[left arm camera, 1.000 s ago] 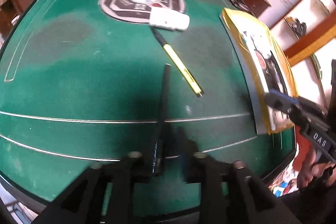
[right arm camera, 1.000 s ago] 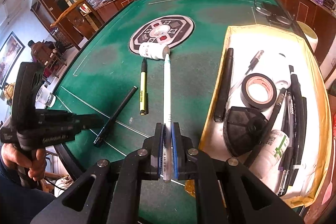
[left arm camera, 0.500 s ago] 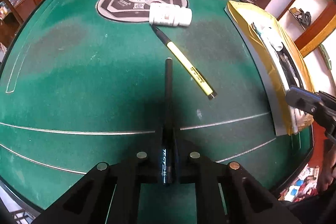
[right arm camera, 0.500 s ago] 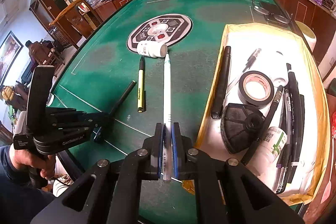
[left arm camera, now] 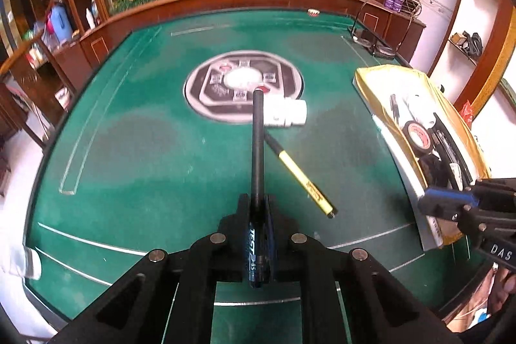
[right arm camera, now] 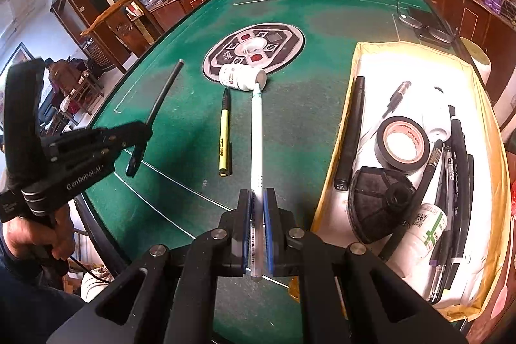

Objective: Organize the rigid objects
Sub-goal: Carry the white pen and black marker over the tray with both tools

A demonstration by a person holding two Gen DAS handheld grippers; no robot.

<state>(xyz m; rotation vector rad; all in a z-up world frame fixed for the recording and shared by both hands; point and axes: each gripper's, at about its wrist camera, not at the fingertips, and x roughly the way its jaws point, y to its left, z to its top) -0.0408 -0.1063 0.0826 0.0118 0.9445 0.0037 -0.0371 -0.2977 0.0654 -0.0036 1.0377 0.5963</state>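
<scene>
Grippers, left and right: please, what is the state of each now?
Left gripper: closed on slim black pen.
Right gripper: closed on slim white pen.

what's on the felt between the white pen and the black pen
The yellow pen lies alone between the white pen and the black pen, touching neither; the right wrist view shows it.

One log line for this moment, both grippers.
left gripper: shut on black pen | right gripper: shut on white pen | yellow pen: on table
</scene>
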